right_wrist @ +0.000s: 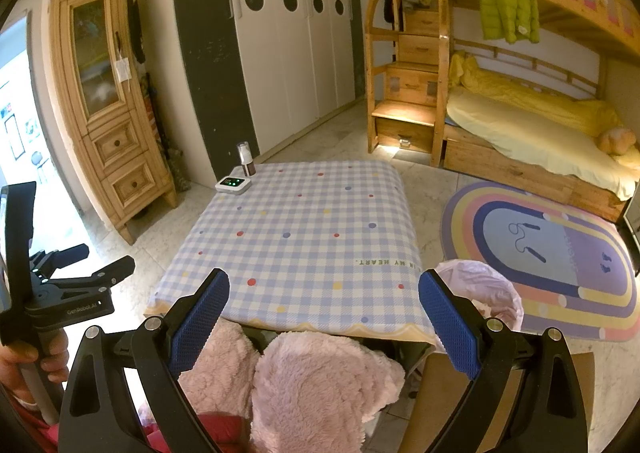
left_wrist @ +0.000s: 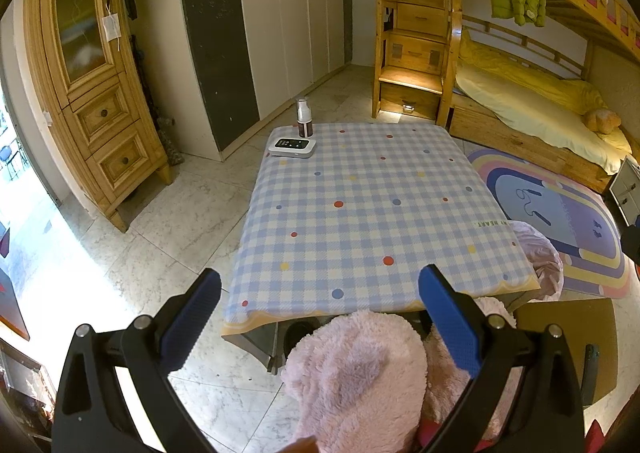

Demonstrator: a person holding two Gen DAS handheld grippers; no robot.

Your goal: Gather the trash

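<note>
Left tool (left_wrist: pixel 320 281) wide open, blue pads (left_wrist: pixel 192 317) well apart, nothing between them; held above pink fleece-covered knees (left_wrist: pixel 356 373) at the near edge of the bench (left_wrist: pixel 360 193). Right tool (right_wrist: pixel 324 285) likewise spread wide and empty, also over the pink fleece (right_wrist: pixel 320 377). In the right wrist view, left tool seen from the side at far left (right_wrist: pixel 80 273), gripped by a hand (right_wrist: pixel 36 357) on its handle.

Bench covered by a blue-and-white checked cloth with coloured dots. At its far left corner, a small white device (left_wrist: pixel 292 147) with a dark screen, and just behind it a pump bottle (left_wrist: pixel 304 119), upright. No loose trash visible on the cloth.

Just beside the bench's near right corner, a bin lined with a pale pink bag (right_wrist: pixel 488 289), on the floor; contents hard to make out. Past it, a rainbow-edged rug (right_wrist: pixel 552 253), then a wooden bunk bed (right_wrist: pixel 532 145) with yellow bedding and a green jacket (right_wrist: pixel 506 1) hanging from the upper rail. White wardrobe (right_wrist: pixel 288 53) along the far wall, pine cabinet (right_wrist: pixel 108 101) to the left.
</note>
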